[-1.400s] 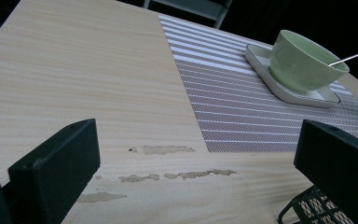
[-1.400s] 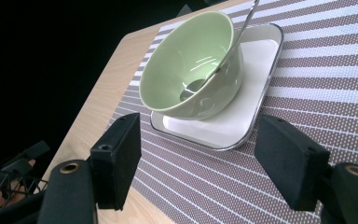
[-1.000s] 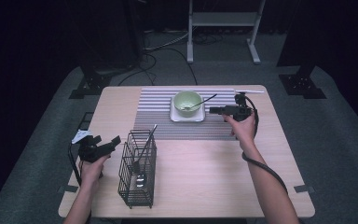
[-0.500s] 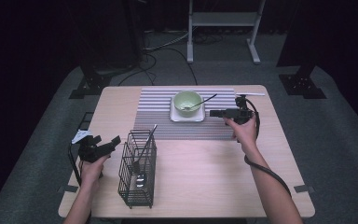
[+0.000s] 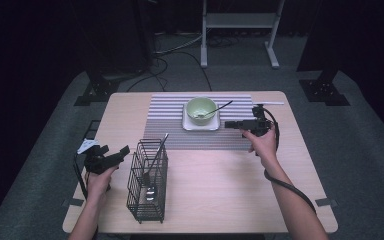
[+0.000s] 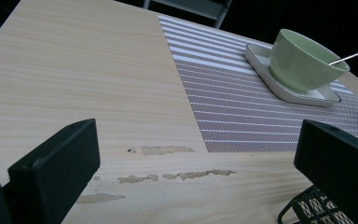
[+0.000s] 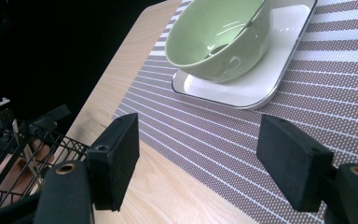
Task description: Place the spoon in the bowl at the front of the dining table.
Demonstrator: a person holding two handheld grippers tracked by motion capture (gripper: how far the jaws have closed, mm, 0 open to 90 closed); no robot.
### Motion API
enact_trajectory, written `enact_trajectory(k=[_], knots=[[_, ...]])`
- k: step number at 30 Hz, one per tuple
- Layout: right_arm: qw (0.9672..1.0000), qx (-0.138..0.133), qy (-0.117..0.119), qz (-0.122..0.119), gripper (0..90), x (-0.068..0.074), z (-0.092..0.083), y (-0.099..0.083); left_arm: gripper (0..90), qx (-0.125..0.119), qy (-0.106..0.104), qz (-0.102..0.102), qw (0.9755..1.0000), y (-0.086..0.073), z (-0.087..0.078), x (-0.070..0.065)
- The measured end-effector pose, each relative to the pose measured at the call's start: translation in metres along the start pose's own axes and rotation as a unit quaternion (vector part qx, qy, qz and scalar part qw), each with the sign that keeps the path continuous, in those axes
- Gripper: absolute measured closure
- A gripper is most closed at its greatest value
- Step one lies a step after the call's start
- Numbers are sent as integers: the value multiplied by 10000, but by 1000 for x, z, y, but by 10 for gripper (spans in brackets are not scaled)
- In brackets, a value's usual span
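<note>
A pale green bowl stands on a white square plate on the striped placemat, with a spoon handle sticking out to the right. My right gripper hovers just right of the plate, open and empty, pointing left at it. In the right gripper view the bowl and plate lie just beyond the spread jaws of the right gripper. My left gripper is held open left of a black wire basket. From the left gripper, the bowl sits far off.
A metal utensil leans inside the wire basket, whose corner sits under the left gripper's right jaw. Worn patches mark the wooden tabletop. Bare wood stretches between basket and right forearm. A white stick lies at the placemat's far right.
The right gripper has drifted slightly toward the near side beside the plate. The left gripper, bowl and basket have not moved.
</note>
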State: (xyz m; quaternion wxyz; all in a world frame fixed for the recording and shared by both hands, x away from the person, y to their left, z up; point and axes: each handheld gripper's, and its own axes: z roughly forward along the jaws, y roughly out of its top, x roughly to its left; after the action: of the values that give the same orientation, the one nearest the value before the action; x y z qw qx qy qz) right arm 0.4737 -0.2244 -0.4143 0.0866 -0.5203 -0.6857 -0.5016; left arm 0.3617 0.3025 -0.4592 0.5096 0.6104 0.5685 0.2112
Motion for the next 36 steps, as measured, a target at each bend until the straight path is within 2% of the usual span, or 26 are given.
enact_trajectory(k=[36], knots=[[9992,296,252,-136,288,8,-5,-26,0,24,-6,13,10000,0,1,-1]])
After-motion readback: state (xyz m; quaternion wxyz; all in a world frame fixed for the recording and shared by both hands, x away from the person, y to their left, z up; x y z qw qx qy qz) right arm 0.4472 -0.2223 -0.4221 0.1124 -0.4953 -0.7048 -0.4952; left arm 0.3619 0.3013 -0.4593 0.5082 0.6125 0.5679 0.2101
